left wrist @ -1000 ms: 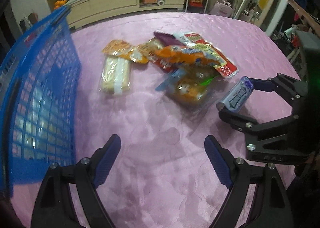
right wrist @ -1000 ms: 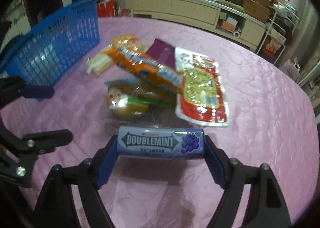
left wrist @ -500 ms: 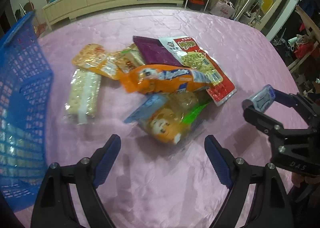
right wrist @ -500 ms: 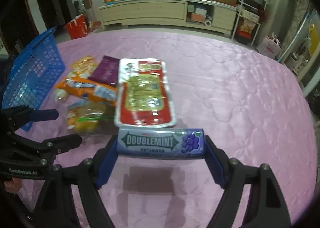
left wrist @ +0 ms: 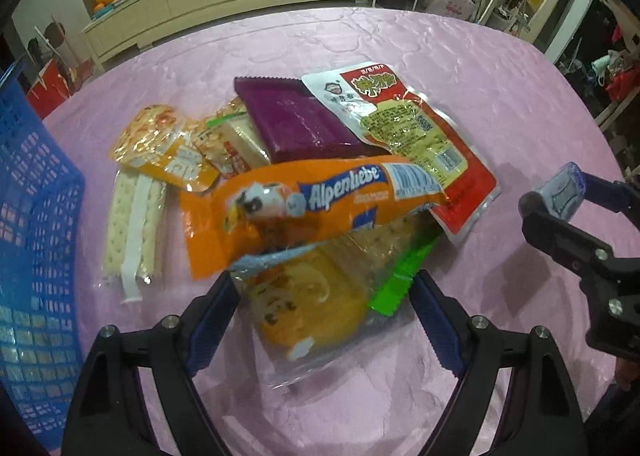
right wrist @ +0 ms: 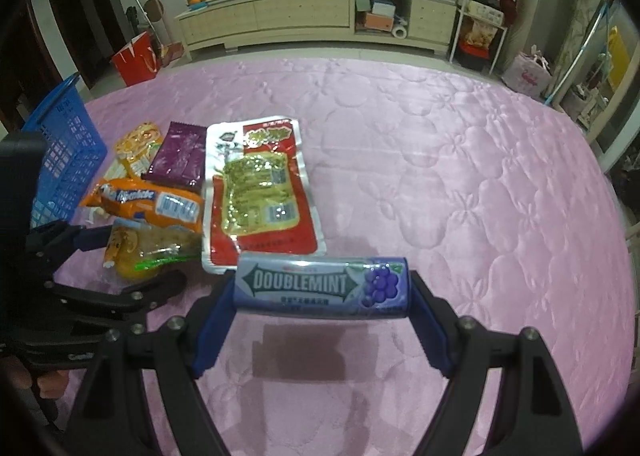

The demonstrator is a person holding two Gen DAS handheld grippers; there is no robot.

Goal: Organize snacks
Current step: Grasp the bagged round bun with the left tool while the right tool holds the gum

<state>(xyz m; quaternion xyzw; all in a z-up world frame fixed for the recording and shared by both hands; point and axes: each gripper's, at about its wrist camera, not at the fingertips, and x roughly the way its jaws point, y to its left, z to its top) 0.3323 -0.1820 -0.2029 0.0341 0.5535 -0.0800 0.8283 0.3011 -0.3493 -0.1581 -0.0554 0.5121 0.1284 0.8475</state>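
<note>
Gripping: right gripper, jaws clamped end to end on the Doublemint pack, held above the pink tablecloth.
Straddling: left gripper, fingers apart either side of the clear-wrapped yellow cake, pads not pressing it.
Piled: orange Alpenliebe bag, purple packet, red pouch.
Left edge: blue basket.
</note>
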